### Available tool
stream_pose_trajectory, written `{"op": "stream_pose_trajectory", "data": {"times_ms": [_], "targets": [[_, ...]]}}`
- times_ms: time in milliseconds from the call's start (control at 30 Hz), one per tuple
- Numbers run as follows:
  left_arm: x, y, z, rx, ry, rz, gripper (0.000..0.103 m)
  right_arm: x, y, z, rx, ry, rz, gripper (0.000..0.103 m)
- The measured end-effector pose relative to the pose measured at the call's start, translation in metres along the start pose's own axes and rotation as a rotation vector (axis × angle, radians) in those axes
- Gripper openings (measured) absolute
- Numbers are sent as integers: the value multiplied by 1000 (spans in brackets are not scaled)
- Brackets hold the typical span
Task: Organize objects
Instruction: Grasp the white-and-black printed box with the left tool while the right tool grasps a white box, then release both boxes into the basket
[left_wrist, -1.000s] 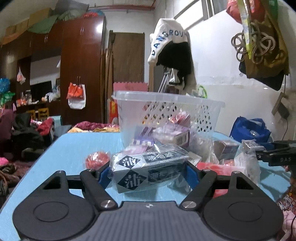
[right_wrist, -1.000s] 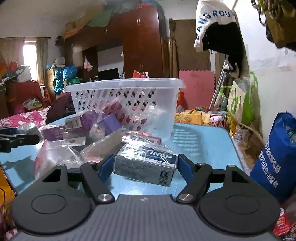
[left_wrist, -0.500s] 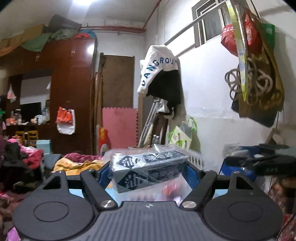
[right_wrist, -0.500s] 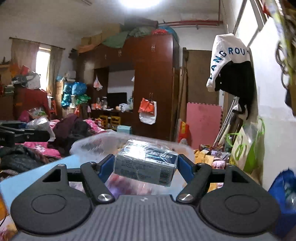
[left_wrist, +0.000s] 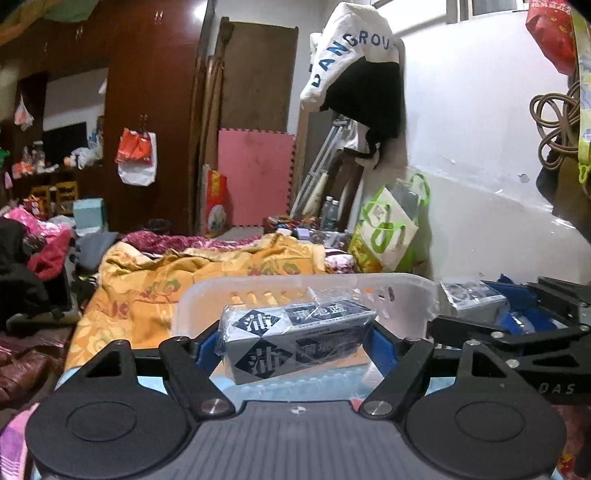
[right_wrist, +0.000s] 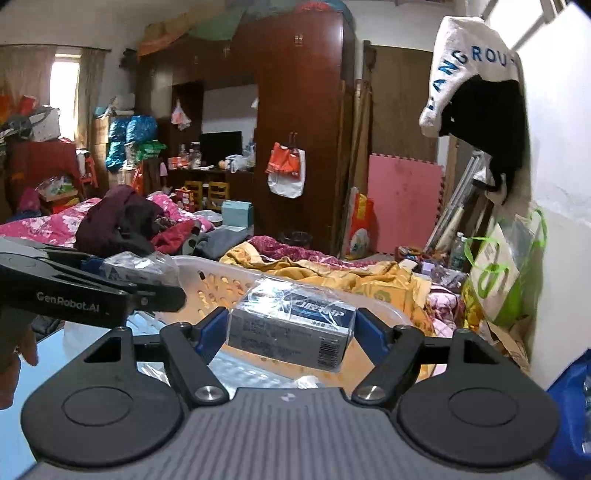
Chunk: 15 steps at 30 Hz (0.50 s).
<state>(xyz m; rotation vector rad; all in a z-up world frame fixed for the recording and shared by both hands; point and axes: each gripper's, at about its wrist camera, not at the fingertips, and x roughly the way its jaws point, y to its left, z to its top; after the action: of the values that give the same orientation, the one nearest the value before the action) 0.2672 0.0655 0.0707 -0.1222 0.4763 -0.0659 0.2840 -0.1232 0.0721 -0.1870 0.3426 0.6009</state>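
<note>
A tall dark brown wooden wardrobe (right_wrist: 303, 122) fills the back of the room. On its door hangs an orange and white plastic bag (right_wrist: 286, 168). Just right of the wardrobe a pink foam mat (right_wrist: 404, 205) leans upright against the wall. Further right of the wardrobe, a white garment with blue letters (right_wrist: 469, 85) hangs high over something black. Below that garment a white and green shopping bag (right_wrist: 506, 269) stands on the floor. In front of the wardrobe lies a rumpled yellow-orange patterned blanket (left_wrist: 177, 280). Left of the wardrobe, pink floral bedding (right_wrist: 55, 225) carries a heap of dark clothes (right_wrist: 118, 221).
</note>
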Motion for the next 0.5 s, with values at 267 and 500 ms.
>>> {"op": "stream_pose_trajectory", "data": {"times_ms": [267, 500], "targets": [[-30, 9, 6, -52, -103, 23, 103, -35, -4, 8, 17, -75, -38, 103], [-111, 9, -55, -12, -159, -17, 103, -97, 1, -53, 64, -44, 89, 103]]}}
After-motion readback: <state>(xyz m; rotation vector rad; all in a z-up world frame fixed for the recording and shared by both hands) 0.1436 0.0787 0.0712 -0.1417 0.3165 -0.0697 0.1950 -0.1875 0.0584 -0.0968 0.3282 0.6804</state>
